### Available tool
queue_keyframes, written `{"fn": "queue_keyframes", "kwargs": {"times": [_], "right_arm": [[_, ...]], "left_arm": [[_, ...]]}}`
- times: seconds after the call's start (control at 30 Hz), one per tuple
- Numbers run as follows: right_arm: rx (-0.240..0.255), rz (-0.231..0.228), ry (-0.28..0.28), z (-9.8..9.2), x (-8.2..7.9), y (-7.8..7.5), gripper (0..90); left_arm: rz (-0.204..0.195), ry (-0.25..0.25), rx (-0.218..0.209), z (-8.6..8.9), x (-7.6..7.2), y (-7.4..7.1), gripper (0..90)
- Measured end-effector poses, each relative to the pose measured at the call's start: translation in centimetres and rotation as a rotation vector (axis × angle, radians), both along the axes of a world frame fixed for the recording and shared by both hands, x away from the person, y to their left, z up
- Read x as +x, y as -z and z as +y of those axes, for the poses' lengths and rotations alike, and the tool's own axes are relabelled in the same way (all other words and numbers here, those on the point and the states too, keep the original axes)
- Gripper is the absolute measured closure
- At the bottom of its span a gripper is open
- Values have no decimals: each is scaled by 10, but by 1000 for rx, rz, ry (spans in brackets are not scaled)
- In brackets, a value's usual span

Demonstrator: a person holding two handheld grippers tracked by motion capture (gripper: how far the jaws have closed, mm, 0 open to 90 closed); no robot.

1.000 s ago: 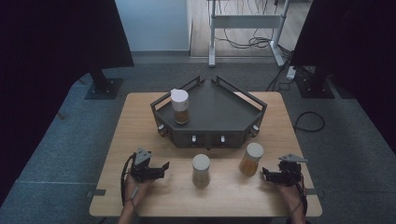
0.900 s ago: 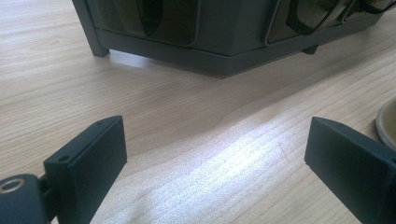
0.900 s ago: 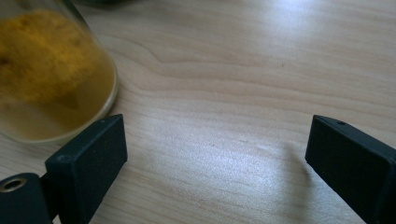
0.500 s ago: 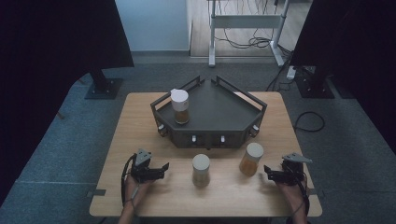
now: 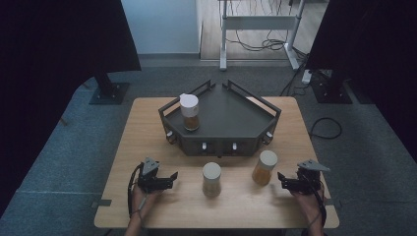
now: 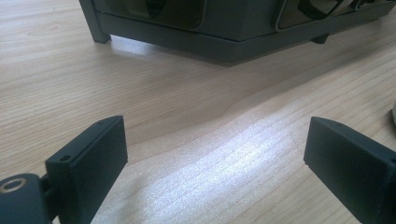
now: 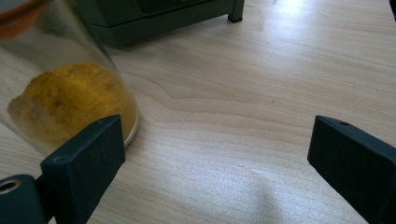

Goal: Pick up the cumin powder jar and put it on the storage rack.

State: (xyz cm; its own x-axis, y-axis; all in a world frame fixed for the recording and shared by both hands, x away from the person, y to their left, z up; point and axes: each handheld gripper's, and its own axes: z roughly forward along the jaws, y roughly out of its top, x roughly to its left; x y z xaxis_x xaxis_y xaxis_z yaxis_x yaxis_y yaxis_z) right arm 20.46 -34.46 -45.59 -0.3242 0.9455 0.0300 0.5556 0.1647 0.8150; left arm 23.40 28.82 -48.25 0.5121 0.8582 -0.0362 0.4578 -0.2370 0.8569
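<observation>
Three clear jars with pale lids are in the high view. One jar (image 5: pixel 189 112) stands on the dark tray-like rack (image 5: pixel 231 123) at its left. A second jar (image 5: pixel 212 179) stands on the wooden table (image 5: pixel 147 147) in front of the rack. The third jar (image 5: pixel 264 167), with yellow-orange powder (image 7: pixel 70 105), stands to its right. My left gripper (image 5: pixel 170 179) rests open near the table's front left, jaws toward the middle jar, with nothing between them (image 6: pixel 215 154). My right gripper (image 5: pixel 281 180) is open just right of the powder jar; the jar is beside its left jaw, not between the jaws.
The rack has small knobs (image 5: pixel 203 146) along its front face and raised rails at its back. Black stands (image 5: pixel 105 88) and a white desk frame (image 5: pixel 255 29) with cables are on the floor beyond the table. Bare wood lies between the grippers and the jars.
The right gripper has shifted slightly toward the powder jar. The left gripper and all jars stay where they were.
</observation>
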Motion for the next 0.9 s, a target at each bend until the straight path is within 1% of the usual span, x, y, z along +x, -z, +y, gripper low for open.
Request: {"fn": "queue_keyframes", "kwargs": {"times": [0.2, 0.5, 0.73, 0.9], "right_arm": [[20, -13, 7, -3, -3, -3, 33], [38, -37, 9, -4, -8, -11, 22], [41, -76, 10, -4, -15, -21, 17], [43, -109, 7, -2, -21, -28, 17]], "left_arm": [[1, 2, 9, -1, 0, 0, 61], [5, -1, 23, -4, 0, -1, 61], [10, -6, 35, -7, 1, -2, 63], [17, -7, 54, -10, 2, -3, 65]]}}
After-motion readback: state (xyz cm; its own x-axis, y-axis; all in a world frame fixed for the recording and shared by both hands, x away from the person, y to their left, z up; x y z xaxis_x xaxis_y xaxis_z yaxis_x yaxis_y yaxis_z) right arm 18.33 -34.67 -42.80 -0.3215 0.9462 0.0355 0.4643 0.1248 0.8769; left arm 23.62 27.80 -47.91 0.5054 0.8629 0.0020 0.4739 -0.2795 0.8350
